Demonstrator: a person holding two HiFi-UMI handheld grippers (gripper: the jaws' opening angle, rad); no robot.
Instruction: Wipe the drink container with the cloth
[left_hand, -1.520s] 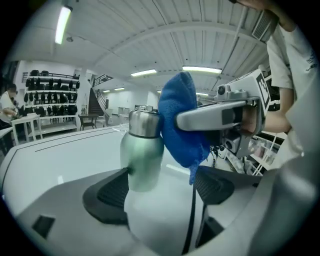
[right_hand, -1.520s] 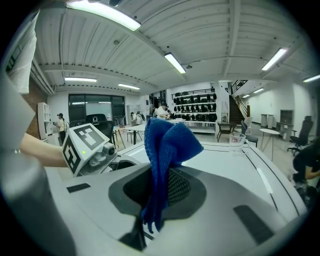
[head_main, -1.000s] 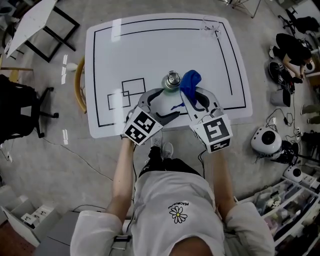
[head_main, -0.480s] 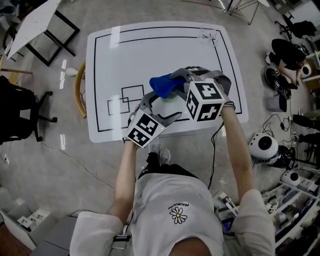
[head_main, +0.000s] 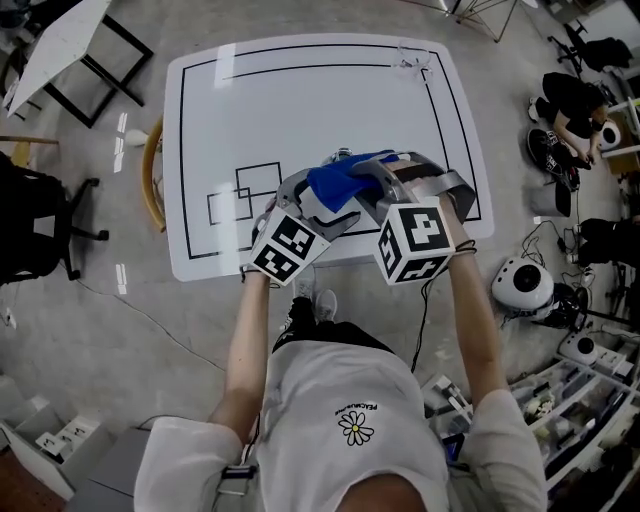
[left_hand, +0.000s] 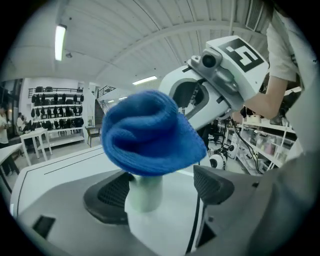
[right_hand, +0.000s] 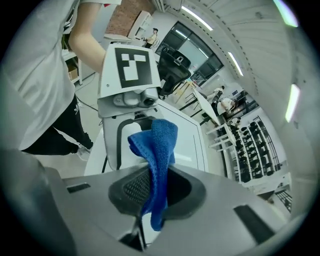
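Grey concrete floor (head_main: 120, 330) surrounds a white rectangular table (head_main: 300, 90) with black lines drawn on it, seen from above in the head view. Toward the 6 o'clock edge of this table is the pale drink container (left_hand: 144, 192), a white bottle with a light green neck. In the head view it is almost fully covered. Its top is capped by the blue knitted cloth (head_main: 340, 182), which sits bunched on it like a small hat.

The left hand-held gripper (head_main: 318, 205) reaches in from 7 o'clock. Its jaws are closed in on the container's white body, with a ribbed pad (left_hand: 112, 192) on each side and the neck rising between them. I cannot tell whether the bottom of the container touches the table.

The right hand-held gripper (head_main: 380, 178) reaches in from 4 o'clock, and its marker cube is just beside the cube of the left one. In the right gripper view its jaws are pressed together on a fold of the cloth, and a short tail of the cloth hangs below them.

Further out, a black office chair (head_main: 40, 220) stands at 9 o'clock of the table. A white round device (head_main: 525, 285) lies on the floor at 4 o'clock. The person in a white T-shirt (head_main: 355, 420) is at 6 o'clock, with both forearms stretched toward the table.
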